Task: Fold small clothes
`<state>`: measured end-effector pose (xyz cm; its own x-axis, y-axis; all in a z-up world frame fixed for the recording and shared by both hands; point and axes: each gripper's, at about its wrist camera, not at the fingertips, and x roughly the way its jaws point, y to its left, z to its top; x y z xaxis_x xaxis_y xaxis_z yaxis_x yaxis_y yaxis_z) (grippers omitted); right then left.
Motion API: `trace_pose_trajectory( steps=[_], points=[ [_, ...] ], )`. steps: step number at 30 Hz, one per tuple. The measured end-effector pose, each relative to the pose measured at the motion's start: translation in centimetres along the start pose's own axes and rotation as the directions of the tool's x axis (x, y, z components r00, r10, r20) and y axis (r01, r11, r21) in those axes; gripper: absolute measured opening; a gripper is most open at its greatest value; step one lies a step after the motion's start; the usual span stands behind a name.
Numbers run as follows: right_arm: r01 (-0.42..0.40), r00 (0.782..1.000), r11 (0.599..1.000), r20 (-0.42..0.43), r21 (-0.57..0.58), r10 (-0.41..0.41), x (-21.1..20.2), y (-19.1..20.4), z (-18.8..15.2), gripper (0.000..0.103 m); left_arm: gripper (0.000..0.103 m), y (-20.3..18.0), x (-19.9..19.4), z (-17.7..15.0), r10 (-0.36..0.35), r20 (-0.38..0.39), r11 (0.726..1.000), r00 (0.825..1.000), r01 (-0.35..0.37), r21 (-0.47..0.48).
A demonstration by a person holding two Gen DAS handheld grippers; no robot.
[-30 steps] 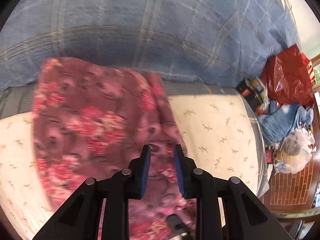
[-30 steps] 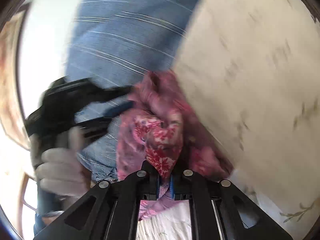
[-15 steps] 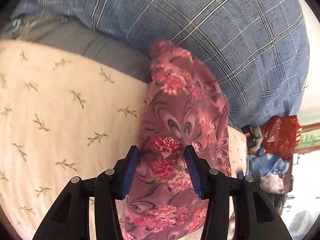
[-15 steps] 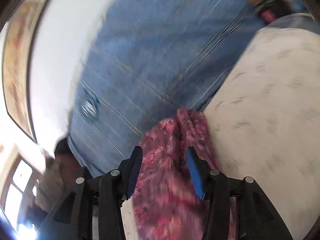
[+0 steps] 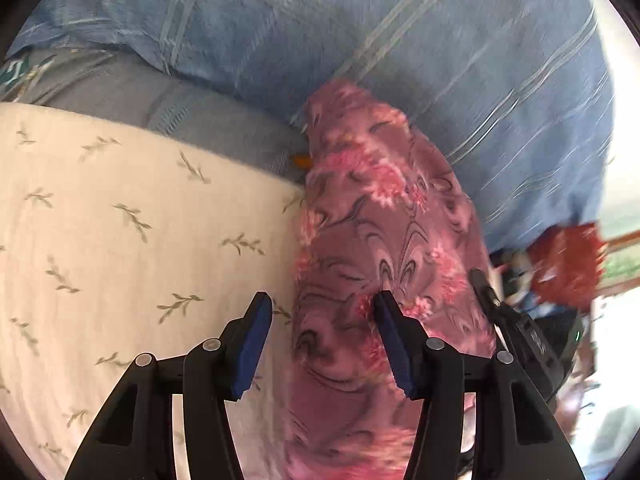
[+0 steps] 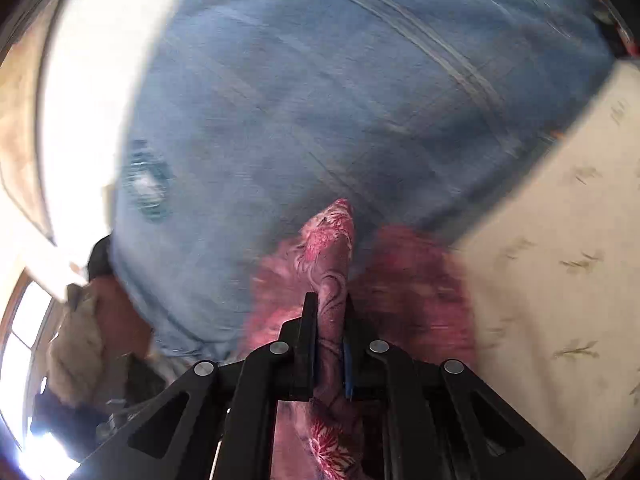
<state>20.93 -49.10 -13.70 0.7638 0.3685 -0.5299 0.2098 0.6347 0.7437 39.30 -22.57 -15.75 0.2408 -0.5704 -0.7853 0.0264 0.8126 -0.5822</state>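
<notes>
Your right claw was clamped on a fold of the cloth, the pinched ridge running straight ahead toward twelve o'clock. Your left claw stood half wide with its jaws opening, nothing pressed between them: its right pad overlapped the cloth's left part, its left pad hung over the bare sheet. From that claw the cloth lay as a long strip on the bed, from six o'clock up to about twelve (against the blue quilt), its long axis along your pointing line. Your right hand, I judge, was the one placed to lead the fold.
</notes>
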Motion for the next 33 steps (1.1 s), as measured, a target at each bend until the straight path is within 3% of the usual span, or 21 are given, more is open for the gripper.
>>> trace_pose_trajectory(
  steps=[2, 6, 8, 10, 11, 12, 13, 14, 15, 17, 19, 21, 24, 25, 27, 28, 29, 30, 31, 32, 33],
  points=[
    [0.102, 0.991, 0.994, -0.092, 0.047, -0.097, 1.9, -2.3, -0.6, 0.009, 0.053, -0.3, 1.1, -0.1, 0.038, -0.006, 0.999, 0.999, -0.038, 0.011],
    [-0.006, 0.998, 0.995, -0.064, 0.104, 0.012, -0.8, -2.3, -0.5, 0.017, 0.05, 0.0, -0.7, -0.8, -0.021, -0.01, 1.0, 1.0, 0.021, 0.002],
    [-0.057, 0.995, 0.995, -0.082, 0.081, 0.064, -2.8, -1.7, -1.3, 0.028, 0.051, 0.6, -2.2, -2.5, -0.061, -0.003, 0.998, 0.998, 0.061, 0.01],
    [-0.086, 0.988, 0.994, -0.123, 0.062, 0.093, -4.4, -1.7, -3.3, 0.05, 0.054, 1.0, -2.9, -5.3, -0.072, 0.005, 0.997, 0.997, 0.072, 0.026],
    [-0.079, 0.985, 0.996, -0.149, 0.038, 0.084, -4.7, -1.6, -4.5, 0.05, 0.054, 1.1, -2.7, -6.4, -0.071, 0.003, 0.997, 0.997, 0.071, 0.035],
    [-0.06, 0.985, 0.998, -0.159, 0.01, 0.061, -4.2, -1.5, -5.2, 0.045, 0.054, 1.1, -2.5, -7.5, -0.052, -0.002, 0.998, 0.999, 0.052, 0.046],
    [-0.025, 0.988, 0.999, -0.152, -0.047, 0.018, -4.2, -1.0, -5.9, 0.022, 0.053, 0.9, -2.4, -8.5, -0.036, -0.005, 0.997, 0.999, 0.037, 0.061],
    [-0.008, 0.99, 0.996, -0.143, -0.094, -0.005, -4.6, -0.5, -6.0, 0.009, 0.053, 0.6, -2.4, -9.2, -0.026, -0.006, 0.996, 1.0, 0.026, 0.08],
    [-0.029, 0.99, 0.994, -0.137, -0.102, 0.014, -5.1, 0.0, -5.9, 0.009, 0.053, 0.2, -2.6, -9.7, -0.007, 0.002, 0.995, 1.0, 0.006, 0.104],
    [-0.051, 0.998, 0.992, -0.026, -0.114, 0.049, -7.6, 0.4, -5.5, 0.008, 0.053, -0.8, -3.0, -10.6, 0.033, 0.032, 0.99, 0.999, -0.037, 0.138],
    [0.029, 0.999, 0.99, -0.038, -0.137, -0.034, -6.6, 0.3, -5.1, 0.008, 0.053, -1.0, -2.6, -10.9, 0.057, 0.017, 0.991, 0.998, -0.059, 0.12],
    [0.141, 0.979, 0.978, -0.127, -0.151, -0.161, -5.2, -1.0, -5.6, 0.01, 0.052, -0.8, -3.2, -11.3, 0.033, -0.004, 0.995, 0.999, -0.033, 0.094],
    [0.071, 0.993, 0.992, -0.09, -0.106, -0.081, -7.5, -0.7, -5.8, 0.019, 0.054, -0.7, -4.9, -11.8, 0.023, 0.018, 0.993, 1.0, -0.025, 0.115],
    [0.029, 0.996, 0.994, -0.077, -0.101, -0.037, -8.8, -0.4, -6.1, 0.033, 0.054, -0.6, -5.1, -12.1, 0.024, 0.019, 0.993, 1.0, -0.026, 0.115],
    [0.036, 0.997, 0.992, -0.061, -0.125, -0.044, -10.3, -0.3, -7.4, 0.054, 0.054, -0.3, -4.9, -12.4, 0.028, 0.002, 0.993, 1.0, -0.028, 0.112],
    [0.067, 0.996, 0.988, -0.049, -0.14, -0.075, -10.5, -0.2, -8.0, 0.056, 0.053, -0.2, -4.4, -12.6, 0.053, -0.002, 0.992, 0.999, -0.052, 0.111],
    [0.099, 0.992, 0.982, -0.058, -0.162, -0.11, -10.3, -0.4, -8.8, 0.055, 0.053, -0.3, -4.1, -12.8, 0.075, -0.003, 0.991, 0.997, -0.074, 0.11],
    [0.135, 0.983, 0.972, -0.098, -0.19, -0.156, -9.8, -0.7, -9.3, 0.041, 0.053, -0.5, -4.1, -13.0, 0.086, 0.0, 0.99, 0.996, -0.085, 0.115],
    [0.168, 0.973, 0.961, -0.119, -0.22, -0.197, -9.3, -0.7, -9.8, 0.016, 0.052, -0.7, -4.3, -13.3, 0.092, 0.012, 0.988, 0.996, -0.093, 0.122],
    [0.202, 0.967, 0.944, -0.1, -0.259, -0.234, -9.5, -0.4, -10.1, 0.014, 0.052, -0.9, -4.6, -13.5, 0.088, 0.013, 0.988, 0.996, -0.089, 0.125],
    [0.177, 0.975, 0.949, -0.083, -0.26, -0.205, -10.4, -0.5, -10.0, 0.008, 0.052, -1.0, -4.7, -13.7, 0.071, 0.01, 0.989, 0.997, -0.072, 0.129]
  ],
)
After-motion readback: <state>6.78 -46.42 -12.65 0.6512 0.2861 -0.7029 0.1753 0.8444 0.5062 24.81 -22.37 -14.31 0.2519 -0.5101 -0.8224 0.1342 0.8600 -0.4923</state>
